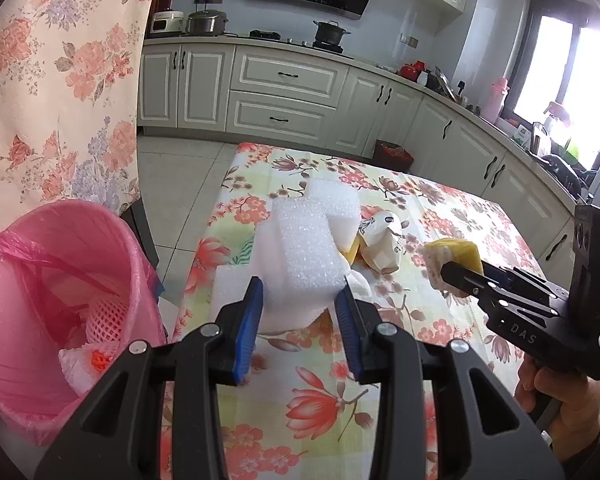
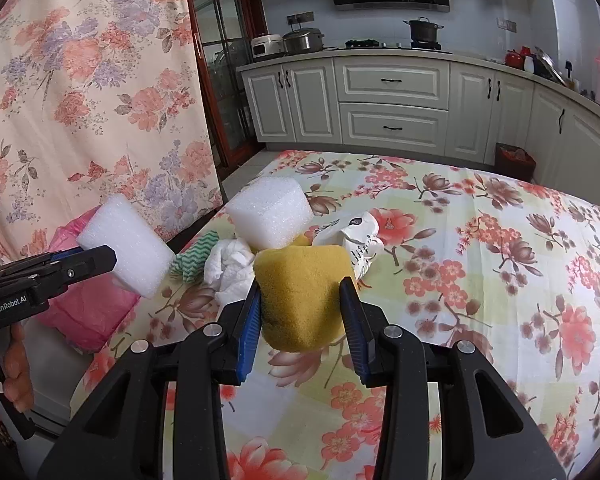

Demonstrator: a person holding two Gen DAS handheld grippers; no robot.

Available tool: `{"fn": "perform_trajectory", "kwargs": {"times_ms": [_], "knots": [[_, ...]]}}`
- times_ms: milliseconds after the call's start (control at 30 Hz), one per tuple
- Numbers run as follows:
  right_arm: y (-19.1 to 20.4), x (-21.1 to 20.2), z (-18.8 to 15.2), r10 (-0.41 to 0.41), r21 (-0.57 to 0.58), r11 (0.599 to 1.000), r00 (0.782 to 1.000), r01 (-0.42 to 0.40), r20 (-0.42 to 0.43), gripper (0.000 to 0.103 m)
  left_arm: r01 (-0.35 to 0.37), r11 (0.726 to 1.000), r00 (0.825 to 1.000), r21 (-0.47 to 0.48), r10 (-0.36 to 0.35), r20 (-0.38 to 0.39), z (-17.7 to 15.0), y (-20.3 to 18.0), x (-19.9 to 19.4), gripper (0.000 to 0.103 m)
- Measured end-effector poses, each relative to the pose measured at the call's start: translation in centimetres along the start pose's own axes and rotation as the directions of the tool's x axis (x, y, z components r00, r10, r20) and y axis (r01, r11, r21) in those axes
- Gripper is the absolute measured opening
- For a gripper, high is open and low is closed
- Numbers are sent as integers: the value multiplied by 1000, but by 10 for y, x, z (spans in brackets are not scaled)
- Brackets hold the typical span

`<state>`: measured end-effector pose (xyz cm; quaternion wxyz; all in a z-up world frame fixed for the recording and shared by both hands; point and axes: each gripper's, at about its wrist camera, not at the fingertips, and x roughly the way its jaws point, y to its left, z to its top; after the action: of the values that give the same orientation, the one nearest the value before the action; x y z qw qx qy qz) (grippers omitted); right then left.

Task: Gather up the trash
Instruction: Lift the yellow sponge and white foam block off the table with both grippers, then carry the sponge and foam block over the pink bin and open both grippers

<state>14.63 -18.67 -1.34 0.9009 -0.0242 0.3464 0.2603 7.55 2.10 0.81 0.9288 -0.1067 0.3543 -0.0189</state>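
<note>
Above floral table point(image 2: 500, 280), left tool point(image 1: 300, 300) gripping foam block point(image 1: 304, 256), right tool point(image 2: 300, 300) gripping sponge point(image 2: 300, 292)

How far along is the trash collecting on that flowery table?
Begun: the pink-lined bin already holds netting and wrappers. In hand: the left hand-held gripper grips a white foam block, the right hand-held gripper a yellow sponge. Left: another white foam block, crumpled white tissue, a green-patterned cloth and a crumpled printed carton.
</note>
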Motion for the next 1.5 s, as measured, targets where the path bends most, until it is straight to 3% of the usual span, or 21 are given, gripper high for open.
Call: {"fn": "perform_trajectory", "kwargs": {"times_ms": [633,1067,1500], "knots": [[38,-15,26,-9,-63,998,998,12,56,37,-51,997,992,-57,57,109,14,39,-53,36],[107,-9,50,50,-147,988,995,-38,82,37,-137,979,973,-150,162,165,9,101,-92,36],[194,14,63,156,-244,960,986,-140,51,37,-183,954,958,-236,227,177,-6,157,-115,36]]}}
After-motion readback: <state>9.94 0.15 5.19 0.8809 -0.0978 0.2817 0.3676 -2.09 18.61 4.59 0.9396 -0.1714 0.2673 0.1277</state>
